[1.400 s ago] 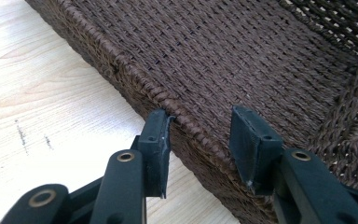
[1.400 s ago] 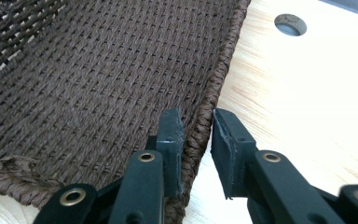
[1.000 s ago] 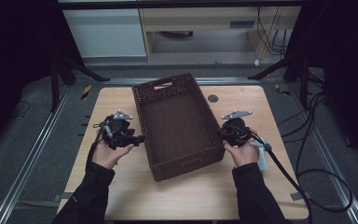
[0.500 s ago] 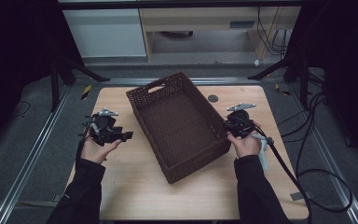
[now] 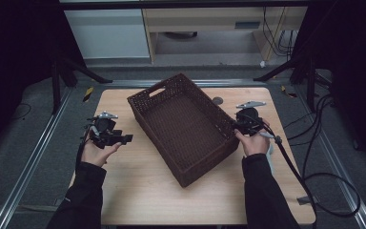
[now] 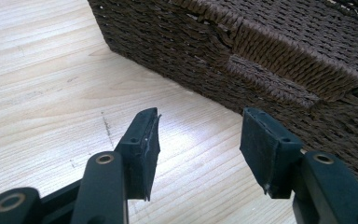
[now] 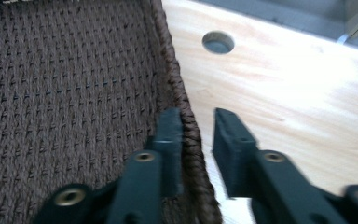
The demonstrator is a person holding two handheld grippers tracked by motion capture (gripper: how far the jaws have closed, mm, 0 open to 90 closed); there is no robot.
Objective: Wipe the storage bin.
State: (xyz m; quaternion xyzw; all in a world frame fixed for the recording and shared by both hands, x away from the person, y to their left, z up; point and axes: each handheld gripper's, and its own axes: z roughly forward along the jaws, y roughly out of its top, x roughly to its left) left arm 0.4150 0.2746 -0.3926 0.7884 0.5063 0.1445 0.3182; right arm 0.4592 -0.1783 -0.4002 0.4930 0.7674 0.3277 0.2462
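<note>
A dark brown woven basket [image 5: 186,124] lies empty and skewed on the wooden table [image 5: 147,191], its handle end at the far left. My left gripper [image 5: 126,138] hovers open to the basket's left, well apart from it. The left gripper view has the open jaws [image 6: 198,140] over bare wood, pointing at the basket's side wall [image 6: 270,51]. My right gripper [image 5: 233,125] is at the basket's right rim. Its jaws [image 7: 198,135] have just been opening and straddle the braided rim [image 7: 186,121]: one pad inside against the weave, the other outside with a gap.
A round hole [image 5: 218,100] in the tabletop lies just beyond the right gripper, also in its own view as the hole [image 7: 218,42]. Cables [image 5: 310,176] trail off the table's right side. Metal rails [image 5: 33,157] border the table.
The basket has turned counter-clockwise, its far end swinging left and its near end right. My left gripper has drawn away from the basket to the left. The right jaws have opened.
</note>
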